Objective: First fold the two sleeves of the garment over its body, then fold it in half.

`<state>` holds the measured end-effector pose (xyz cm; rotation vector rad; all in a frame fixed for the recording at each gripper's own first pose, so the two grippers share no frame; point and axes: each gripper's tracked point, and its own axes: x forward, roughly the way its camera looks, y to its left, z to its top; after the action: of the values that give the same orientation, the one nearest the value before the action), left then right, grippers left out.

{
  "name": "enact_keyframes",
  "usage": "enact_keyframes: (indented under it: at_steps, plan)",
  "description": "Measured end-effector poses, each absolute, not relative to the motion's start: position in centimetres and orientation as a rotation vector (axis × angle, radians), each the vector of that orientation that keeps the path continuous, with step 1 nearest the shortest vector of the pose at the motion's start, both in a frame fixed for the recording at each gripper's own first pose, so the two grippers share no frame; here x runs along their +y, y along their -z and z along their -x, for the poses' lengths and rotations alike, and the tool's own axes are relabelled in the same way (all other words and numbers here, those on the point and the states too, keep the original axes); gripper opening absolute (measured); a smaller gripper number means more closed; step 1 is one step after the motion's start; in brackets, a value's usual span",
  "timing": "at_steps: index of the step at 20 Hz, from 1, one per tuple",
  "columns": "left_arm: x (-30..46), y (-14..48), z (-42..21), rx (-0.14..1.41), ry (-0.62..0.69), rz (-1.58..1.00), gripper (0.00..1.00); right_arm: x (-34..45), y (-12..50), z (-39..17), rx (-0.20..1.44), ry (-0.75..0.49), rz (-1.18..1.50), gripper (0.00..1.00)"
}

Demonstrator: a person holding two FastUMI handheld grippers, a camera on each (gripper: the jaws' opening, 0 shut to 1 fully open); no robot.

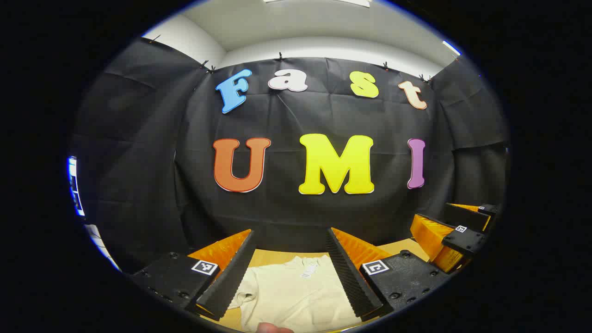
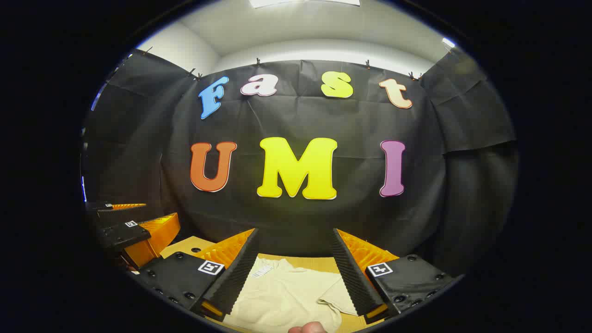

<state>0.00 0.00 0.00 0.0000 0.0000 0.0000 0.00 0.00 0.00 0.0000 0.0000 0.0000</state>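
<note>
A cream T-shirt (image 1: pixel 296 293) lies flat on the tan table (image 1: pixel 273 256), its collar and neck label toward the far wall. In the left gripper view my left gripper (image 1: pixel 290 235) hovers open above the shirt, one short sleeve (image 1: pixel 243 296) beside its left finger. My right gripper (image 1: pixel 446 222) shows farther off to the right, over the table edge. In the right gripper view my right gripper (image 2: pixel 295 233) is open over the same T-shirt (image 2: pixel 282 296), with the other sleeve (image 2: pixel 337 296) by its right finger. My left gripper (image 2: pixel 138 217) shows at the left. Neither holds any cloth.
The black cloth wall stands close behind the table (image 2: pixel 319 263). A fingertip of the holding hand (image 1: pixel 273 328) peeks in at the bottom edge of the left gripper view, and another hand (image 2: pixel 310 327) in the right gripper view.
</note>
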Motion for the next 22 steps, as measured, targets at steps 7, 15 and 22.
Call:
enact_keyframes:
  at_steps: [7,15,22]
  plan:
    - [-0.4,0.0,0.2,0.001,0.004,-0.005,0.97,-1.4,0.0,-0.1,0.008,0.018,-0.008,0.96]
    - [-0.9,0.0,0.2,0.006,0.014,-0.018,0.97,-3.4,0.3,0.0,0.022,0.04,-0.014,0.96]
    - [-0.8,0.1,0.3,0.016,0.025,-0.042,0.97,-4.9,0.8,0.0,0.037,0.058,-0.016,0.96]
